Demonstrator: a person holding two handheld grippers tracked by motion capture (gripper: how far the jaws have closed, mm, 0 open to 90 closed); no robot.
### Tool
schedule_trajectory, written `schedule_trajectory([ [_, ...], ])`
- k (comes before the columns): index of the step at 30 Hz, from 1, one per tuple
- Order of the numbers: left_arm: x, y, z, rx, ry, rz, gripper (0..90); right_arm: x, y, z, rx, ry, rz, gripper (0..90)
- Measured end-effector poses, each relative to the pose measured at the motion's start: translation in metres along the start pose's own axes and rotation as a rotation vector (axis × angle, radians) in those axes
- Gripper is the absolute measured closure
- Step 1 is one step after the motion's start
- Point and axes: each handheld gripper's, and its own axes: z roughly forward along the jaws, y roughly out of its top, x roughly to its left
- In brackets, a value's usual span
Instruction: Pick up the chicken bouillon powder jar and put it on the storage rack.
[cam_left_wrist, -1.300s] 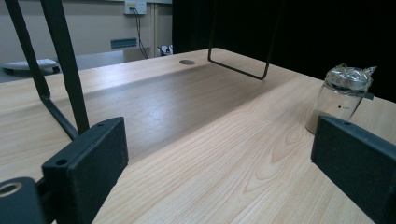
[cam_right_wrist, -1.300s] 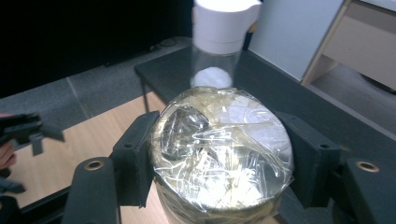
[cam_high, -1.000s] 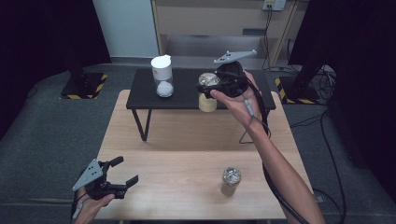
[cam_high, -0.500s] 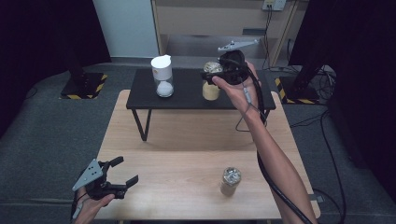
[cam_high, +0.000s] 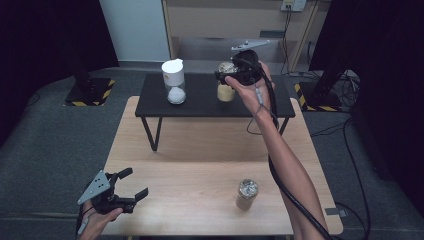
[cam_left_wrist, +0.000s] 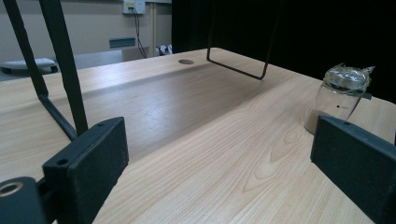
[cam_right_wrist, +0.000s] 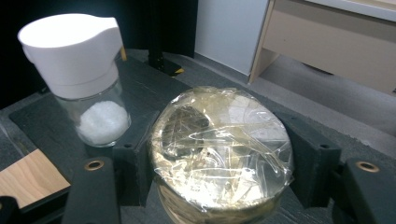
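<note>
My right gripper (cam_high: 228, 76) is shut on a glass jar (cam_high: 226, 91) topped with crinkled clear film, over the right half of the black shelf (cam_high: 200, 102). In the right gripper view both pads (cam_right_wrist: 310, 158) press the jar (cam_right_wrist: 222, 149) just under its rim. I cannot tell whether its base touches the shelf. A jar with a white pouring lid (cam_high: 174, 82) holding white grains stands on the shelf to the left. My left gripper (cam_high: 138, 181) rests open at the wooden table's front left corner with nothing between its fingers (cam_left_wrist: 93, 158).
A small film-topped jar (cam_high: 246, 192) stands on the wooden table (cam_high: 200, 150) at the front right, also the left gripper view's jar (cam_left_wrist: 341, 98). The shelf's thin black legs (cam_left_wrist: 60, 70) stand on the table. A cabinet and cables lie behind.
My right gripper has carried the film-topped jar a little farther back and to the right over the shelf. The left gripper has not moved.
</note>
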Motion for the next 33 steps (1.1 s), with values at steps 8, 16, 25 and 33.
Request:
schedule_trajectory([
  [8, 0.000, 0.000, 0.000, 0.001, 0.000, 0.001, 3.1, 0.002, -0.002, 0.013, 0.007, -0.003, -0.006, 35.5],
  [16, 0.000, 0.000, 0.000, 0.000, 0.000, 0.002, 3.1, 0.004, -0.004, 0.021, 0.007, 0.009, 0.005, 35.5],
  [25, 0.000, 0.000, 0.000, 0.001, 0.000, 0.004, 3.2, 0.003, -0.006, 0.026, 0.008, 0.003, 0.010, 35.5],
  [33, 0.000, 0.000, 0.000, 0.000, -0.001, 0.002, 3.3, 0.003, -0.010, 0.031, 0.014, 0.003, 0.012, 35.5],
])
